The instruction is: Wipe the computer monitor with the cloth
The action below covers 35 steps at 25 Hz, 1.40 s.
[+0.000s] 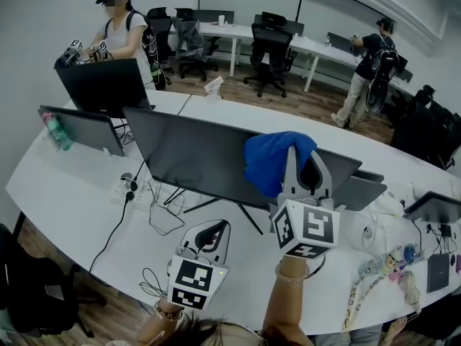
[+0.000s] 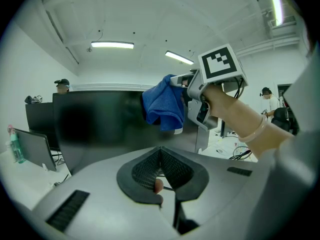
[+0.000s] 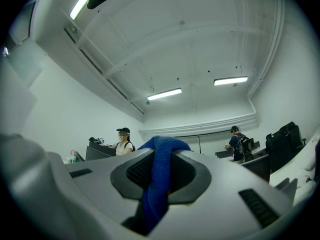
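A wide dark computer monitor (image 1: 191,157) stands on the white desk (image 1: 72,193), its screen facing me. My right gripper (image 1: 302,158) is shut on a blue cloth (image 1: 274,161), which it holds up at the monitor's top right edge. In the right gripper view the cloth (image 3: 160,179) runs between the jaws and drapes over them. My left gripper (image 1: 215,231) hangs lower, in front of the monitor's stand, with its jaws together and nothing between them. The left gripper view shows the monitor (image 2: 95,124), the cloth (image 2: 162,106) and the right gripper (image 2: 200,101) above it.
Two more monitors (image 1: 81,128) (image 1: 104,85) stand at the left, with a bottle (image 1: 57,132) beside them. A power strip (image 1: 126,186) and cables lie under the big monitor. Lanyards and small items (image 1: 385,272) lie at the right. Two people (image 1: 122,31) (image 1: 371,67) stand further back.
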{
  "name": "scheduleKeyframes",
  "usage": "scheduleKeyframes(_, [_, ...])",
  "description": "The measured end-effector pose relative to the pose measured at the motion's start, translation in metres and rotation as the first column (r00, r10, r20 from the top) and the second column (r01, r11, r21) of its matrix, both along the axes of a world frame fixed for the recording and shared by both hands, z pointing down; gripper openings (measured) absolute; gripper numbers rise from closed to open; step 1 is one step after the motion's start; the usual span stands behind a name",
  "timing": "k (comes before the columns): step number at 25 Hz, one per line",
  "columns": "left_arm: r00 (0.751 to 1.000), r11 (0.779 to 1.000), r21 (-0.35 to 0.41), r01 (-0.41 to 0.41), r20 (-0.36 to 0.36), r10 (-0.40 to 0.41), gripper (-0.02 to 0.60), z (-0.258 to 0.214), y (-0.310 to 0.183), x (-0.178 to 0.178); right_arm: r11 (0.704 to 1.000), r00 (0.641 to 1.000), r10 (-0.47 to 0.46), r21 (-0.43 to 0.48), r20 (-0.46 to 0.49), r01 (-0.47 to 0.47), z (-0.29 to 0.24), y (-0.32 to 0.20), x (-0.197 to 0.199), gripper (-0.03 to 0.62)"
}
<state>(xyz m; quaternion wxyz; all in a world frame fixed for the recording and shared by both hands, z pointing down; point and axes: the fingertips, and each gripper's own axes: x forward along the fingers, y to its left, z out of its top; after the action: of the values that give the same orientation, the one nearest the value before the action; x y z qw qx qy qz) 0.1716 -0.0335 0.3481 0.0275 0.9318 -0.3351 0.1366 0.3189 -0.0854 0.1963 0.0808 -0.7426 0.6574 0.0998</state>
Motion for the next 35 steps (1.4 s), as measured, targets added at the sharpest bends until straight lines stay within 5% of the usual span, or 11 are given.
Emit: scheduleKeyframes(35, [0.998, 0.999, -0.022, -0.048, 0.030, 0.048, 0.009, 0.015, 0.023, 0.060, 1.000, 0.999, 0.025, 0.001, 0.026, -0.025, 0.013, 0.027, 0.060, 0.064])
